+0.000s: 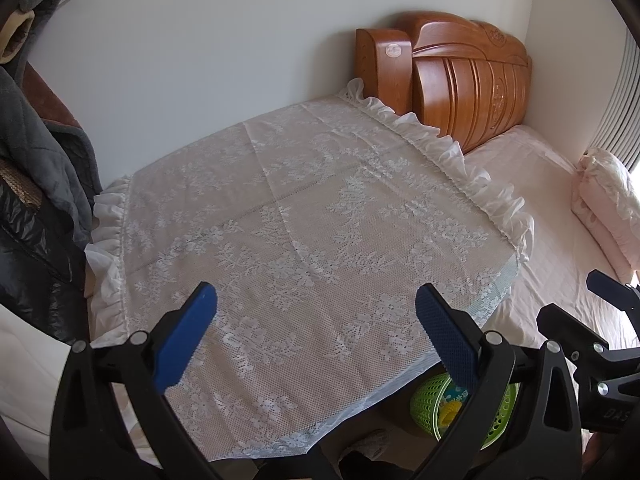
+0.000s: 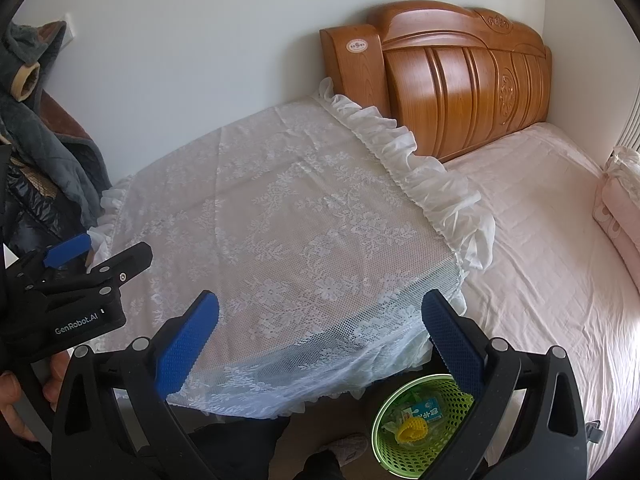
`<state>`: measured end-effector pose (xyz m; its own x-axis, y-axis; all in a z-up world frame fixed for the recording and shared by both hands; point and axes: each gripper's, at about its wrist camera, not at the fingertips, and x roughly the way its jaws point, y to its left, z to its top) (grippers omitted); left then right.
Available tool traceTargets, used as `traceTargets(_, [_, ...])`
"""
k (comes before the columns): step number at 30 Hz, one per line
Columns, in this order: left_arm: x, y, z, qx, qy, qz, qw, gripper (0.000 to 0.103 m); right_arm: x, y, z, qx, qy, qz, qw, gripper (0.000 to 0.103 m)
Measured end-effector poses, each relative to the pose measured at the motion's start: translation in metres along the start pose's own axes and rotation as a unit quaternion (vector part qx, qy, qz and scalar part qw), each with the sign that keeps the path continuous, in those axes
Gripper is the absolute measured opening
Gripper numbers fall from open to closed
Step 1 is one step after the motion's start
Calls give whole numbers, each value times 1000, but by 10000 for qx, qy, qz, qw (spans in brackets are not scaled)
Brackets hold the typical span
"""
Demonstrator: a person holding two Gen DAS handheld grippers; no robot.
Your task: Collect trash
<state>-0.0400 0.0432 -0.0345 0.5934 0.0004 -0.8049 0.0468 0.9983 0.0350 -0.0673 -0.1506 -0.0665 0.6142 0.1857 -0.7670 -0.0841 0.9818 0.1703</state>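
Note:
A green mesh trash basket (image 2: 444,452) stands on the floor between the table and the bed; it also shows in the left wrist view (image 1: 424,404). Inside it lie a small blue-and-white carton (image 2: 426,412), a yellow foam net (image 2: 410,432) and some wrappers. My left gripper (image 1: 316,316) is open and empty above the near part of the lace-covered table (image 1: 304,216). My right gripper (image 2: 320,324) is open and empty above the table's near edge (image 2: 280,392), just left of the basket. The left gripper also shows in the right wrist view (image 2: 100,252).
A white lace cloth with a frilled edge covers the table (image 2: 280,216). A bed with a pink sheet (image 2: 540,240) and wooden headboard (image 2: 460,80) lies to the right, with a folded quilt (image 1: 608,200). Dark jackets (image 1: 36,184) hang at the left. A white wall stands behind.

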Motion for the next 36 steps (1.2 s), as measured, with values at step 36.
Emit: traceTargets(36, [25, -5, 1, 58, 203, -142, 9997, 95, 10, -7, -2, 47, 89, -37, 9999, 101])
